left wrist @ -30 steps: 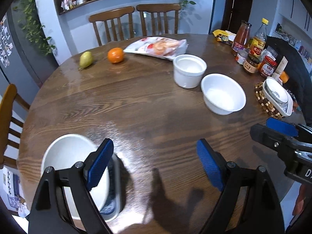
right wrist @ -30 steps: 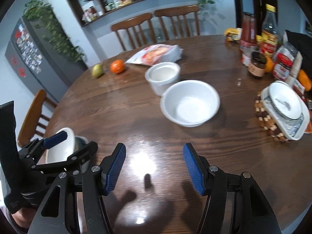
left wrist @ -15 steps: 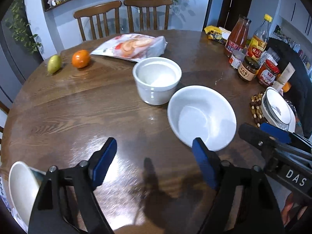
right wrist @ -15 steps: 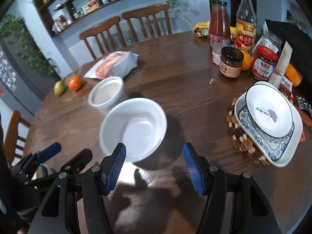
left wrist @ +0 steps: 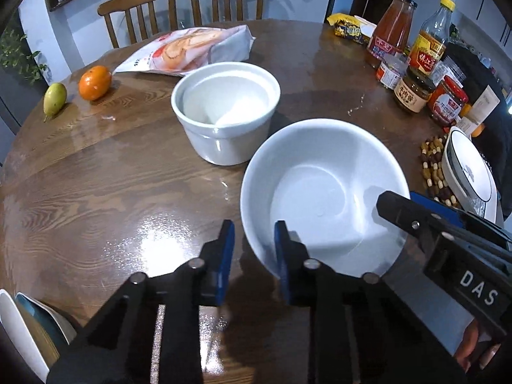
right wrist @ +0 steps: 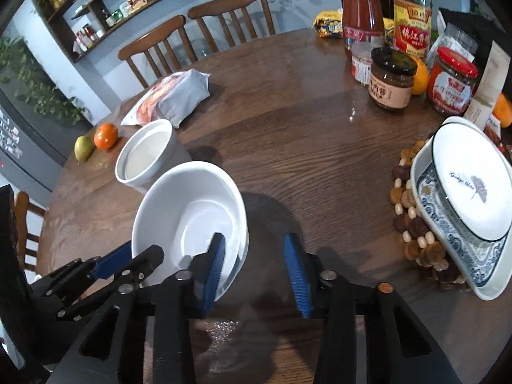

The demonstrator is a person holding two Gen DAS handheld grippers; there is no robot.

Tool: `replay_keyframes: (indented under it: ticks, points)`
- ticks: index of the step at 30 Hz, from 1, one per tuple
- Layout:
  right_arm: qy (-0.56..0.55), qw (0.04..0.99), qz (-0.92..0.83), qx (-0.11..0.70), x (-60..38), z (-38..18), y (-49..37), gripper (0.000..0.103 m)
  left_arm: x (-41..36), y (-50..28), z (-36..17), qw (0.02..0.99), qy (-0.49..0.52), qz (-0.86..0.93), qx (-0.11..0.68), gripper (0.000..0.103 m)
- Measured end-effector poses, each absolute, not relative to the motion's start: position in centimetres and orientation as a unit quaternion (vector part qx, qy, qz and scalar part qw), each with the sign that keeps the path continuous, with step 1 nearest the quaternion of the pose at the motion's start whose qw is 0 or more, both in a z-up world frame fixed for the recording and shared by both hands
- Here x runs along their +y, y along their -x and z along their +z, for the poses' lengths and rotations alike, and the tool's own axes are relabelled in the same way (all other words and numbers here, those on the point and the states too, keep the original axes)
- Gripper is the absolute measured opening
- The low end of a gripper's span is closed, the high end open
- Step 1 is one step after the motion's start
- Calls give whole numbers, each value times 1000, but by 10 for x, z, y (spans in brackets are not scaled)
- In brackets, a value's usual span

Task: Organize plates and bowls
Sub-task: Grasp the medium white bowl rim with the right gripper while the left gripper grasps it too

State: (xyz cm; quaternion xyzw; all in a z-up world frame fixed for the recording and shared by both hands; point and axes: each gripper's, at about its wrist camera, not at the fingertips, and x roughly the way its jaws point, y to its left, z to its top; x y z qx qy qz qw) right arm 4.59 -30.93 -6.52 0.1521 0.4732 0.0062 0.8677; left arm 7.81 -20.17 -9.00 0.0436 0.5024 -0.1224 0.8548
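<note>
A wide white bowl (left wrist: 323, 188) sits on the wooden table, with a taller white pot (left wrist: 225, 110) just behind it. My left gripper (left wrist: 254, 249) straddles the bowl's near-left rim, one blue pad outside and one inside, with small gaps on both sides. My right gripper (right wrist: 256, 264) straddles the same bowl (right wrist: 188, 217) at its right rim, jaws partly open, pads clear of the wall. The white pot shows behind it in the right wrist view (right wrist: 147, 156). A white plate on a blue-patterned dish (right wrist: 464, 201) rests on a beaded mat at the right.
Stacked plates (left wrist: 28, 326) lie at the table's near-left edge. A snack bag (left wrist: 188, 49), an orange (left wrist: 95, 78) and a pear (left wrist: 54, 97) lie at the back left. Sauce bottles and jars (right wrist: 390, 78) crowd the back right. Two chairs stand behind the table.
Both grippers moved forward to the wide white bowl and narrowed their jaws around its rim. The left gripper came away from the stacked plates at the near left.
</note>
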Motion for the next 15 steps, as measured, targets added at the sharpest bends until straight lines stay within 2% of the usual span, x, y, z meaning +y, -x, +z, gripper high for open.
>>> replay_keyframes:
  ticks: [6,15]
  points:
    - [-150,862,27,483,-301,-69,-49,12,-206,-80,-93,852,-55,-132,504,14]
    - [-147,861,30,486,-299,-71,-45,12,-204,-77,-91,852,-63,-135,502,13]
